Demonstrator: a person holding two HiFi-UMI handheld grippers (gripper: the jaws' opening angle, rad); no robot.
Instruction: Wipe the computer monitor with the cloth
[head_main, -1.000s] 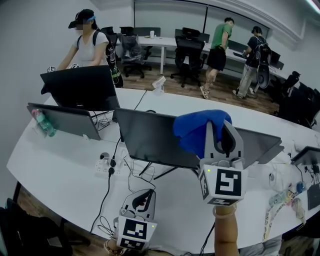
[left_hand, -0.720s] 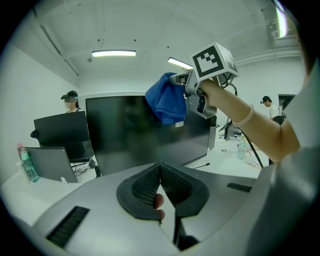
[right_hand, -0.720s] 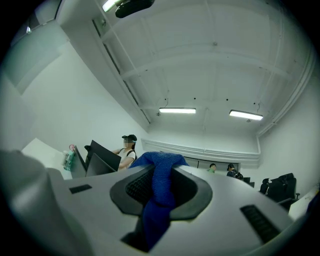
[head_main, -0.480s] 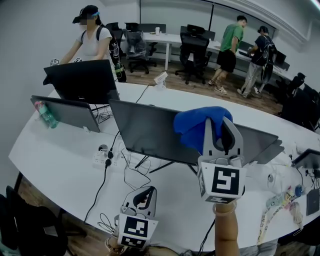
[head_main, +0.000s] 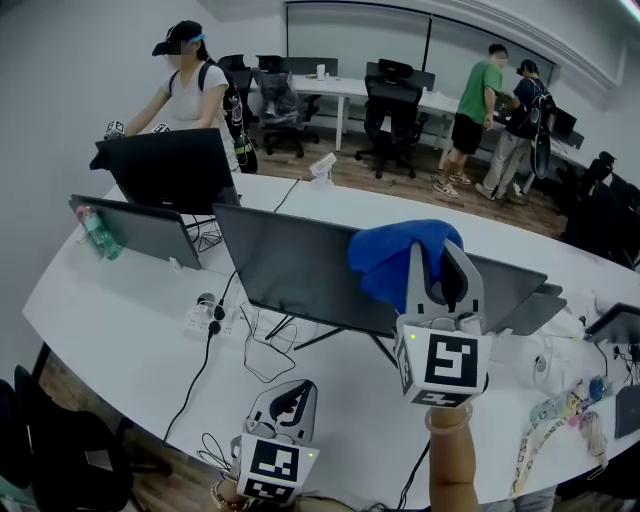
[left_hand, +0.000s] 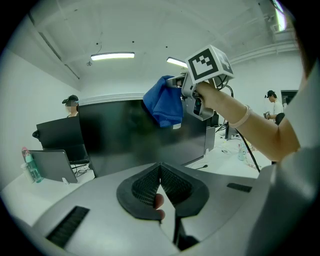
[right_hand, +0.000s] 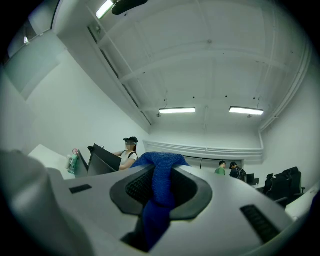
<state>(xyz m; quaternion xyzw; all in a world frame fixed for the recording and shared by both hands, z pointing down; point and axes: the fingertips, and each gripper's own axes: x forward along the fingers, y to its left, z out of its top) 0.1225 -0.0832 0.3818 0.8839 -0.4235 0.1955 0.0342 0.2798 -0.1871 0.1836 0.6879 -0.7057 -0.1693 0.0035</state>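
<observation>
From the head view, I see the right tool (head_main: 437, 262) raised upright in front of a wide computer monitor (head_main: 295, 272), with a blue cloth (head_main: 392, 255) bunched beyond its tips at the monitor's top edge. Only the right gripper view shows the grip itself: a strip of the cloth runs lengthwise between the two pads, pinched there, while the monitor is out of sight. The left gripper view adds a side angle, with the cloth hanging against the upper part of the dark panel. The monitor's long axis runs left to right across the white tabletop (head_main: 120, 330), its broad dark face towards me. The left tool (head_main: 290, 402) hangs low near the tabletop's near edge, well apart from the monitor, its jaws together on nothing.
</observation>
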